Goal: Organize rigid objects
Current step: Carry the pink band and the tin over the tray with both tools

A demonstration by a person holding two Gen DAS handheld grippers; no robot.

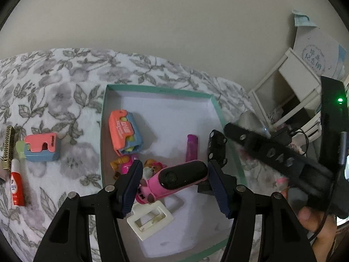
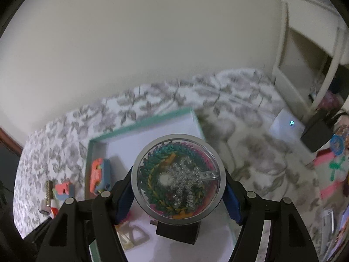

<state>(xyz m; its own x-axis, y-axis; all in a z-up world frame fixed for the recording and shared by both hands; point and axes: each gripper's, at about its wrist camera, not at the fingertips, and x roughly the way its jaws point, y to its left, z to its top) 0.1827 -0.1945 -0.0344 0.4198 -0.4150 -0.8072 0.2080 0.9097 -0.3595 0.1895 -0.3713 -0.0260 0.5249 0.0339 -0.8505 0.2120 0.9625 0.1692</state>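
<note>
1. The left gripper (image 1: 173,182) hangs over the near end of the green-rimmed box (image 1: 160,90), its jaws spread wide with nothing pressed between them.
2. A pink gadget (image 1: 174,180) with a black top lies in the gap between those jaws. Its long axis runs across the gap, black end toward the right pad and pink end toward the left. Neither pad seems to touch it, though I cannot tell whether it rests on the box floor or on the toys under it.
3. The right gripper (image 2: 178,180) holds a round clear case (image 2: 178,180) of coloured beads, its pads pressed on the case's metal rim from either side. The case faces the camera and hovers above the box's near right part.
4. In the box lie an orange-and-blue block (image 1: 124,134), a purple tube (image 1: 192,147), small figures (image 1: 152,166) and a white frame (image 1: 150,219). On the floral blanket (image 1: 54,83) to the left sit a second block (image 1: 41,147), a red-and-white tube (image 1: 17,182) and a gold comb-like piece (image 1: 8,147).
5. Judgement: the case is the piece about to be placed. The free floor lies ahead of it, toward the far right corner, so the right gripper should carry it forward and down, clear of the left one.
6. The left gripper is nearer the blanket items; reaching them means swinging left over the box wall.
</note>
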